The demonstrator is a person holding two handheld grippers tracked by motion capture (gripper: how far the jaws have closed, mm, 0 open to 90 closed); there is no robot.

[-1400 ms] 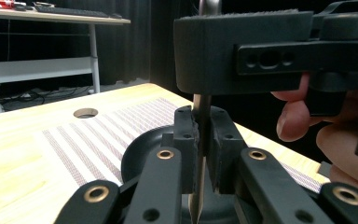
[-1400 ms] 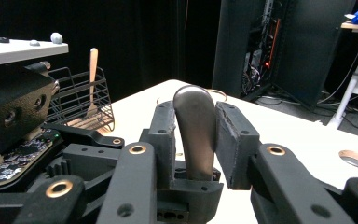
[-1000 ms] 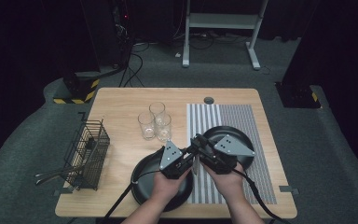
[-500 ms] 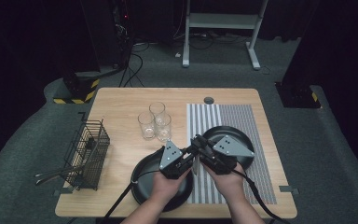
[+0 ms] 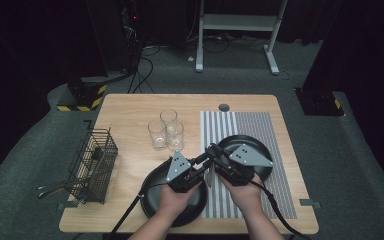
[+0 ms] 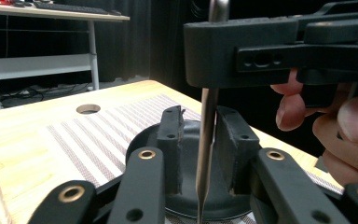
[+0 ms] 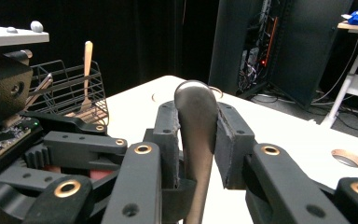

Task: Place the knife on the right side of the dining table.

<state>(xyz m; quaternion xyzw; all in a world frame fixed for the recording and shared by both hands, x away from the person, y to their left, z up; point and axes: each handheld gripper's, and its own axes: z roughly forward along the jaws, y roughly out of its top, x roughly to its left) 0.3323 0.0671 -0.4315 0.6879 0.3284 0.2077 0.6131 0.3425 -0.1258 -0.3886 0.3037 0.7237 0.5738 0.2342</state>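
I have both tongs meeting over the near middle of the bench [image 5: 130, 107], between the two black plates [image 5: 252, 145]. The task's thing is a metal utensil [image 7: 196, 121], its kind I cannot tell; only a slim handle with a rounded end shows. My right tongs [image 7: 198, 133] are clamped on that handle, pads pressing it from both sides, the rounded end standing up above them. In the left gripper view the same handle hangs upright as a thin edge [image 6: 205, 158] between my left tongs [image 6: 200, 140], whose jaws have just been opening; they now stand apart, with a gap on each side of the metal. The right tongs' black body crosses just above. The glasses [image 5: 166, 131] stand farther off, the wire basket [image 5: 94, 165] well to the left.
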